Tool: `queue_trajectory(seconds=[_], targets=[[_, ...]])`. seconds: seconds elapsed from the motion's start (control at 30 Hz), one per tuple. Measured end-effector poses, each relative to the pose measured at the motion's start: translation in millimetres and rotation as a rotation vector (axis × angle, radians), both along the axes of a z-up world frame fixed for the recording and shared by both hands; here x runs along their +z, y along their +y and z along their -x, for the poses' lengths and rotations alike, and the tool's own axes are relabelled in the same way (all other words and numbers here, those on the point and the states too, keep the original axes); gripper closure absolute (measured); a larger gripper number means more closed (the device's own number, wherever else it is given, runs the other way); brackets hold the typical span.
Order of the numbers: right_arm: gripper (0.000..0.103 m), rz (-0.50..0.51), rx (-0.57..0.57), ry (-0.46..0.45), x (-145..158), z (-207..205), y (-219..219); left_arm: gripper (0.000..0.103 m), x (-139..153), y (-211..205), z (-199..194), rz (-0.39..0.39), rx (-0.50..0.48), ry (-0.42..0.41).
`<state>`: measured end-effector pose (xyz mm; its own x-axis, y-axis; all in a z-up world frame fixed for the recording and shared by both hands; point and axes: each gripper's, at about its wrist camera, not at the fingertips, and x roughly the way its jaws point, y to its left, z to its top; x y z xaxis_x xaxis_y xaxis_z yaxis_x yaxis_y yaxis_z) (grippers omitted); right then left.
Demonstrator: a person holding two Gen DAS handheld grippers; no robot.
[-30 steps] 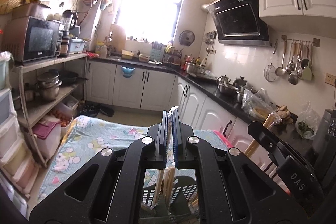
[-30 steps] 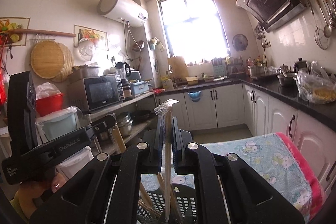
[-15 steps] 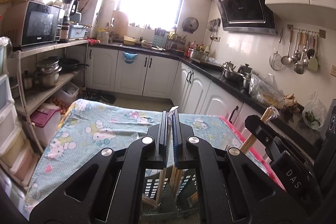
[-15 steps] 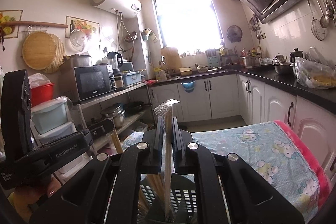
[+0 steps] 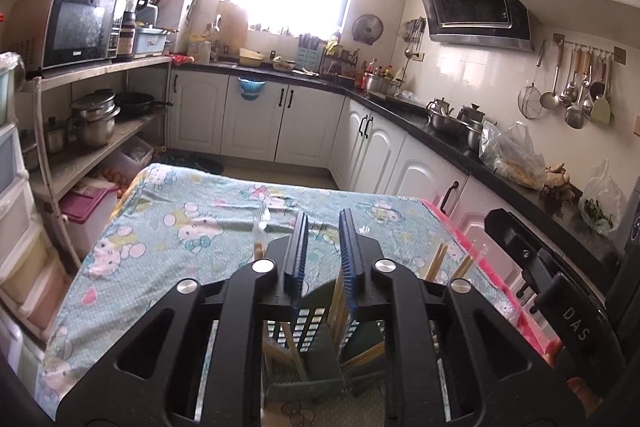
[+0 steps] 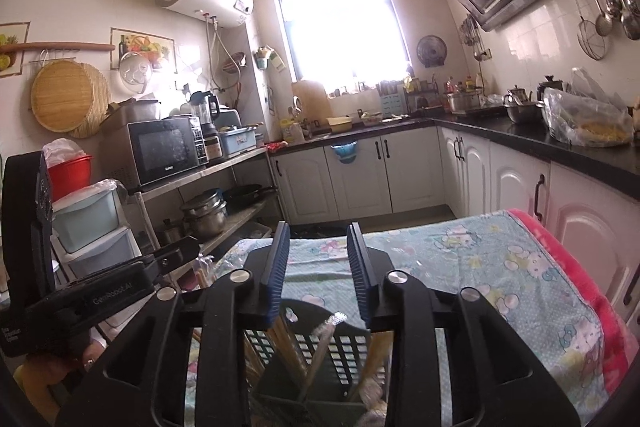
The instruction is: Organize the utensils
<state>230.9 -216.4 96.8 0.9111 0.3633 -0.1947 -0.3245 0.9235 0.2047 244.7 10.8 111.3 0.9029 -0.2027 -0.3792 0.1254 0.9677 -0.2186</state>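
We hold both grippers over a dark slotted basket (image 6: 320,355) that stands on the cartoon-print cloth (image 5: 168,227) at the bottom centre of each frame.

Left gripper (image 5: 323,227): a second ago its jaws were clamped flat on a wrapped pair of chopsticks whose tip stood above the pads. Now the jaws are opening and a clear gap shows between the blue pads. A pair of chopsticks (image 5: 339,303) leans against the inner face of the right pad and runs down into the basket; the left pad stands apart from it, so we read this grip as released.

Right gripper (image 6: 316,251): earlier it pinched a wrapped pair upright between its pads. Now its jaws are opening wider than the left ones, and nothing is pressed between them. The wrapped pair (image 6: 322,339) lies tilted inside the basket, below the pads, among other chopsticks.

Both views have dropped since the earlier frames: the cloth fills more of the lower frame and the basket sits nearer the jaws. The left gripper's body appears at the lower left of the right view, the right gripper's at the lower right of the left view.
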Motion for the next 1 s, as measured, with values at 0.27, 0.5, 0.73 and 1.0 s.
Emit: queue_trajectory(seconds=[0.27, 0.5, 0.73, 1.0], targets=[[0.061, -0.019, -0.005, 0.053, -10, 18, -17, 0.064, -4, 4, 20, 0.006, 0.013, 0.023], [0.051, 0.005, 0.005, 0.103, -20, 32, -25, 0.052, -13, 6, 39, 0.012, 0.004, 0.051], [0.047, 0.032, 0.015, 0.138, -29, 50, -28, 0.039, -26, 7, 57, 0.003, 0.012, 0.085], [0.036, 0.051, 0.035, 0.170, -43, 73, -28, 0.020, -43, 12, 80, 0.002, 0.035, 0.116]])
